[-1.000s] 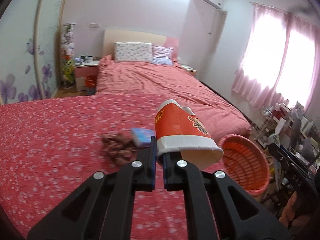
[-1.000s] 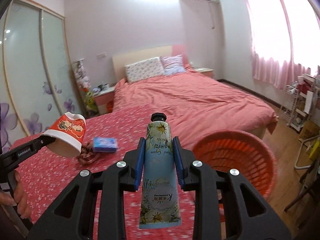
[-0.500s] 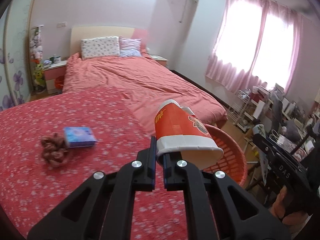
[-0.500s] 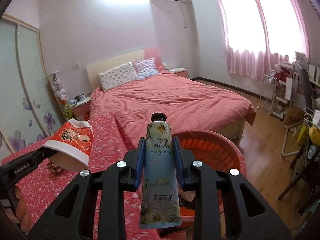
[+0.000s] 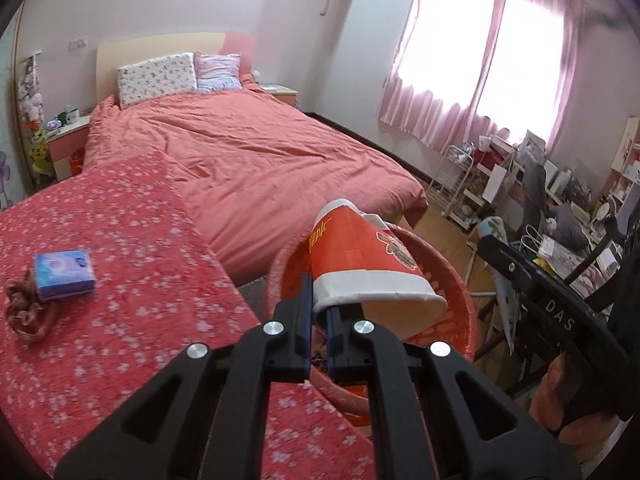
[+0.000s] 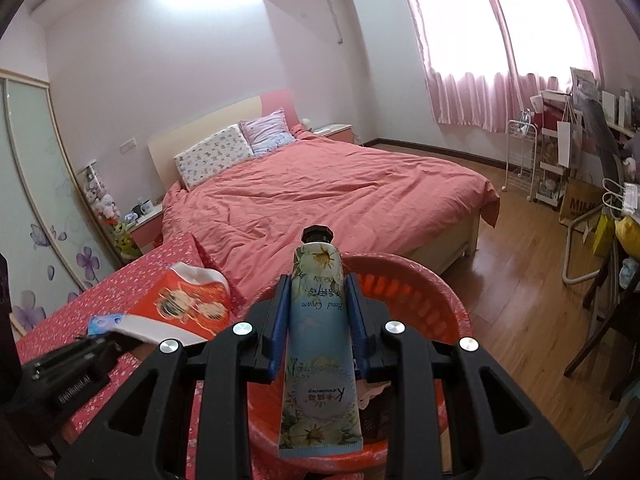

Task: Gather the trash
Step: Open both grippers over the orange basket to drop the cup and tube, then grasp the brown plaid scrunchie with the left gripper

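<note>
My left gripper (image 5: 318,312) is shut on the rim of a red and white paper cup (image 5: 360,268), held tilted over the red plastic basket (image 5: 460,312). The cup also shows in the right wrist view (image 6: 184,308). My right gripper (image 6: 318,300) is shut on a floral hand cream tube (image 6: 320,344) with a black cap, held above the same basket (image 6: 436,296). A blue tissue pack (image 5: 64,274) and a brown crumpled scrap (image 5: 24,316) lie on the flowered red cloth (image 5: 132,280).
A large bed with a pink cover (image 5: 256,160) stands behind the cloth-covered surface. A cluttered desk and white rack (image 5: 520,184) stand at the right under a pink-curtained window. Wooden floor (image 6: 528,280) lies right of the basket.
Both grippers have swung right with their loads and now sit over the red basket. The tissue pack and brown scrap have slid to the far left of the left view.
</note>
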Available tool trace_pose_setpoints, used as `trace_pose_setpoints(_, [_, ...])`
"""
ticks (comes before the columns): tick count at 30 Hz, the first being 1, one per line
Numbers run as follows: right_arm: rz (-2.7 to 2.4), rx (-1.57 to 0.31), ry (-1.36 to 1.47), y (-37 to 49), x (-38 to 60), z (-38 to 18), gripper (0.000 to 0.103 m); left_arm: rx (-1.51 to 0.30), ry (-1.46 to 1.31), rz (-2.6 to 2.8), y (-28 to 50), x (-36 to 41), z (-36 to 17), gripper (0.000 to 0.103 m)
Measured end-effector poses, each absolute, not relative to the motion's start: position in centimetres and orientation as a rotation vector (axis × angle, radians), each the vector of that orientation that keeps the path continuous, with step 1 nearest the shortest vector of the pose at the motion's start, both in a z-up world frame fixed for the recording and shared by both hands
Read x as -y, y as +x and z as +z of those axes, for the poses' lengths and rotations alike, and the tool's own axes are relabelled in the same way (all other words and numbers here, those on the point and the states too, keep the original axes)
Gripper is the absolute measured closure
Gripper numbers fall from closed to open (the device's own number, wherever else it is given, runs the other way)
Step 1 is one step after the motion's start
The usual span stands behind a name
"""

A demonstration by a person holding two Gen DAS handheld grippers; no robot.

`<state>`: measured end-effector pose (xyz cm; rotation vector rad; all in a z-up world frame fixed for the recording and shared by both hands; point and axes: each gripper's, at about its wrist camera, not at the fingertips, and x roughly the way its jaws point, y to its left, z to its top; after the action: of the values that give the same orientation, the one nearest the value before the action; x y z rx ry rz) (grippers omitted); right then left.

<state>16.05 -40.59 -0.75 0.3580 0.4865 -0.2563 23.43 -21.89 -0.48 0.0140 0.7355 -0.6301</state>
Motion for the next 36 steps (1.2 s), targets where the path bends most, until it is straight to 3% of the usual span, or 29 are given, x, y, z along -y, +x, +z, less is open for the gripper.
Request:
trace_pose_setpoints(10, [-0.269,-0.522,0.424,17.1,42.6,-2.2,0.075,-0.803,0.045,-0.649,25.0,25.3,-3.7,0.096])
trace_pose_setpoints(12, [-0.274,-0.539,0.437,17.5,43.0,-2.6,0.074,-0.828,0.052,-0.648,25.4,25.7,-4.5,0.087])
trace_pose_setpoints(14, [-0.275,-0.561,0.448,18.0,43.2,-3.1,0.074,-0.838,0.058,-0.63,25.7,25.6,-5.0,0.067])
trace_pose_setpoints(17, [-0.279,-0.583,0.44,18.1,43.2,-3.6,0.059,-0.842,0.069,-0.61,25.9,24.9,-5.4,0.064])
trace_pose_setpoints(18, [-0.283,-0.582,0.435,18.0,43.0,-3.6,0.058,-0.841,0.071,-0.603,25.9,24.7,-5.5,0.064])
trace_pose_setpoints(36, [-0.232,-0.635,0.31,18.3,38.4,-2.6,0.058,-0.733,0.119,-0.288,25.2,9.8,-3.1,0.034])
